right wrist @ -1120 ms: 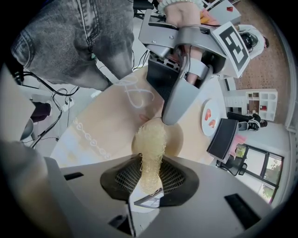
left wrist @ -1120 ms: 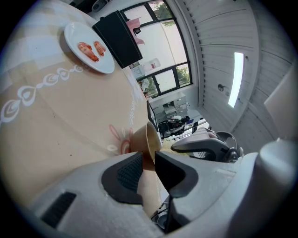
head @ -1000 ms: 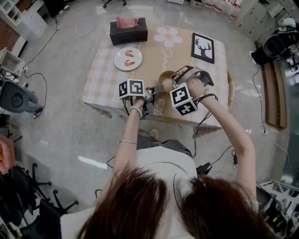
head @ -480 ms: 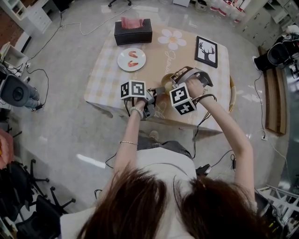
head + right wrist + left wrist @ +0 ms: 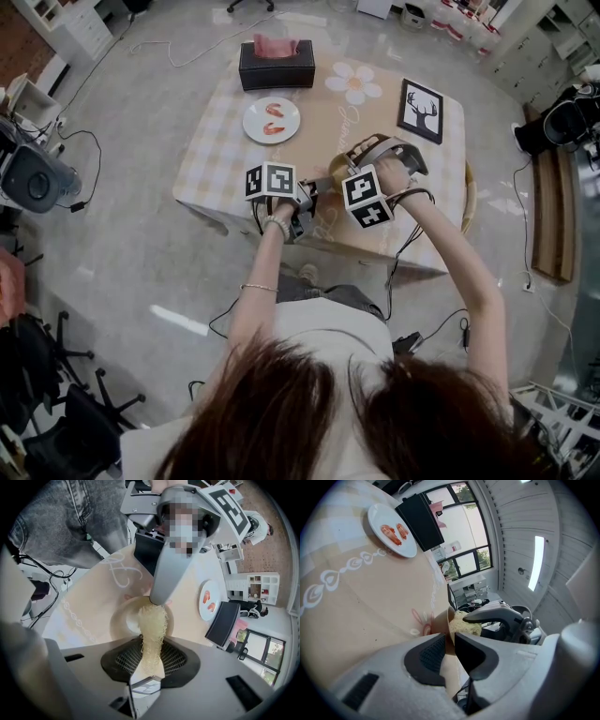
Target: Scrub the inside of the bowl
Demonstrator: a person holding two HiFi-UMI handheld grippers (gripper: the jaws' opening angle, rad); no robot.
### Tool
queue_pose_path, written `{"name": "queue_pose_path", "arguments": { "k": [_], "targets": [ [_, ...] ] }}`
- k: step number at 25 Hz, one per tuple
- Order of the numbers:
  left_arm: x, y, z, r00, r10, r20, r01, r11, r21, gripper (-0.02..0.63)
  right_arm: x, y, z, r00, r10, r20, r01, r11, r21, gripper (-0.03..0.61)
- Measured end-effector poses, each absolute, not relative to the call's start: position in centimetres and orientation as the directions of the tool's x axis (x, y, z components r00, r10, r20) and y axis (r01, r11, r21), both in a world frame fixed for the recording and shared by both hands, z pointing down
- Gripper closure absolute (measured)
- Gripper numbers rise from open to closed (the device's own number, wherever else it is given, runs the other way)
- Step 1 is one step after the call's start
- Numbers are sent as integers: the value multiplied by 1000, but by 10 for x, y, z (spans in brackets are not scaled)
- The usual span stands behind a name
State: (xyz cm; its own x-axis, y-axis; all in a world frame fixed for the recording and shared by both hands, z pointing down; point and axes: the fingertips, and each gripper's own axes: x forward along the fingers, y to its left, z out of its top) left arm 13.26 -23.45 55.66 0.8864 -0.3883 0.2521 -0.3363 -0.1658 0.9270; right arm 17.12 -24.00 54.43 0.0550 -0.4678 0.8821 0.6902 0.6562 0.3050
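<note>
A tan bowl (image 5: 331,160) stands near the front edge of the table (image 5: 216,159). My left gripper (image 5: 313,185) is shut on the near rim of the bowl (image 5: 442,619); the rim sits between its dark pads (image 5: 430,654). My right gripper (image 5: 151,662) is shut on a pale yellow mesh scrubber (image 5: 152,629). The scrubber hangs down into the bowl (image 5: 123,620) and touches its inside. In the left gripper view the scrubber (image 5: 465,626) shows above the rim, under the right gripper's grey body. In the head view the right gripper (image 5: 343,169) is over the bowl's right side.
A white plate of shrimp (image 5: 272,120) lies behind the bowl to the left. A black tissue box (image 5: 276,64) stands at the far edge, with a flower mat (image 5: 354,82) and a deer picture (image 5: 420,111) to the right. Cables and chairs are on the floor.
The head view has shifted slightly. Both grippers stay at the bowl, with only a small movement of the right one over it.
</note>
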Motion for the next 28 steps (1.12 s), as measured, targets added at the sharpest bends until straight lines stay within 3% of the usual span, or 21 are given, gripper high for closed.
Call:
{"name": "queue_pose_path", "arguments": {
  "k": [28],
  "targets": [
    [132,-234,558,888,-387,250,-331,-157,930,546,176,-269,537,53,-507,860,639,679,361,483]
  ]
}}
